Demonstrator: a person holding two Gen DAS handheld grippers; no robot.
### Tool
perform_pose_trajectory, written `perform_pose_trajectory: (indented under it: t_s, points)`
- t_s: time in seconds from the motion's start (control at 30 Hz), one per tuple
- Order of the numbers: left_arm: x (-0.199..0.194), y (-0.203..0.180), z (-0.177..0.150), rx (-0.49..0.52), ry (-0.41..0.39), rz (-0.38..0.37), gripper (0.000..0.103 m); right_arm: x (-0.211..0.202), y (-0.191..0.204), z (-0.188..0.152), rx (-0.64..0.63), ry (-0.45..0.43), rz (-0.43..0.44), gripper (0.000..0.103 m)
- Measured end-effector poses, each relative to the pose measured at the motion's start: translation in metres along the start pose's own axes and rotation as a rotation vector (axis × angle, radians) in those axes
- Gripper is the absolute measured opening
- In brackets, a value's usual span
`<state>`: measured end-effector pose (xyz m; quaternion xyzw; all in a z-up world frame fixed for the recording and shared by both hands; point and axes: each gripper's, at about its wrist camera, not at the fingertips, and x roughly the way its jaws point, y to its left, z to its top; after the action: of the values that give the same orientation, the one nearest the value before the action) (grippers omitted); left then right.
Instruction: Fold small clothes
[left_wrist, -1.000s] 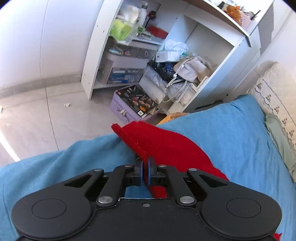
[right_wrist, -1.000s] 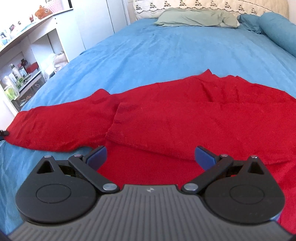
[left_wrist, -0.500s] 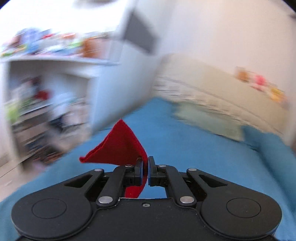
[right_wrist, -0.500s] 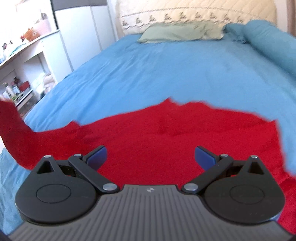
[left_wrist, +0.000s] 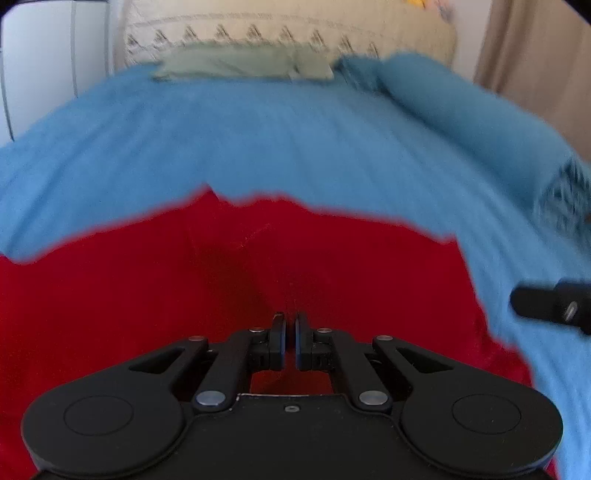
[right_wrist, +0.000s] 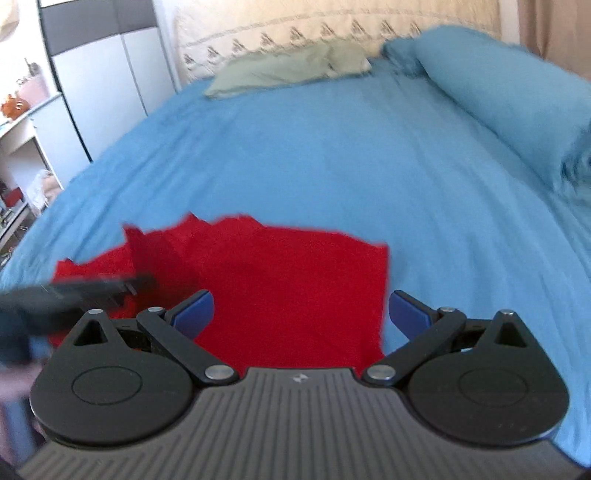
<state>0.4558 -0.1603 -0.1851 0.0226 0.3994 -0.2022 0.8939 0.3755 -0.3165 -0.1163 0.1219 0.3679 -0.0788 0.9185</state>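
A red knit garment (left_wrist: 332, 258) lies on the blue bedspread (left_wrist: 258, 140). In the right wrist view it (right_wrist: 288, 288) looks folded over into a rough rectangle. My left gripper (left_wrist: 290, 325) is shut with its fingers low over the red cloth; the sleeve it held a moment ago seems still pinched, though the pinch is hard to make out. It shows blurred at the left of the right wrist view (right_wrist: 92, 288). My right gripper (right_wrist: 301, 310) is open and empty, hovering over the garment's near right part. A part of it shows at the right of the left wrist view (left_wrist: 550, 306).
A green pillow (right_wrist: 288, 70) and a rolled blue blanket (right_wrist: 498, 92) lie at the head of the bed against a cream quilted headboard (right_wrist: 332, 29). A white wardrobe (right_wrist: 103, 81) and shelves (right_wrist: 22, 147) stand to the left.
My left gripper has swung the red sleeve from the bed's left edge across onto the garment's body. My right gripper has pulled back and risen a little, staying open.
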Motion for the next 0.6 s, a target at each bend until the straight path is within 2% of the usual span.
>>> perform_pose_trajectory:
  t_s: [0.17, 0.23, 0.27, 0.33, 0.43, 0.57, 0.6]
  points:
    - [0.011, -0.01, -0.016, 0.051, 0.009, 0.039, 0.005, 0.003, -0.029, -0.027, 0.062, 0.04, -0.002, 0.103]
    - [0.012, -0.013, -0.016, 0.074, 0.006, 0.041, 0.01, 0.003, -0.036, -0.035, 0.089, 0.051, 0.002, 0.103]
    - [0.011, -0.013, -0.015, 0.079, 0.005, 0.037, 0.019, 0.004, -0.039, -0.038, 0.099, 0.054, 0.001, 0.103]
    - [0.006, -0.013, -0.016, 0.076, 0.0, 0.032, 0.073, 0.004, -0.043, -0.039, 0.124, 0.055, 0.008, 0.103]
    - [-0.013, -0.003, -0.014, 0.052, -0.033, 0.071, 0.087, 0.003, -0.045, -0.037, 0.137, 0.054, 0.024, 0.103]
    - [-0.047, 0.027, -0.008, -0.02, -0.051, 0.151, 0.09, 0.002, -0.03, -0.025, 0.092, 0.045, 0.058, 0.103]
    - [-0.056, 0.039, -0.008, -0.045, -0.058, 0.17, 0.094, 0.003, -0.022, -0.021, 0.079, 0.047, 0.075, 0.103]
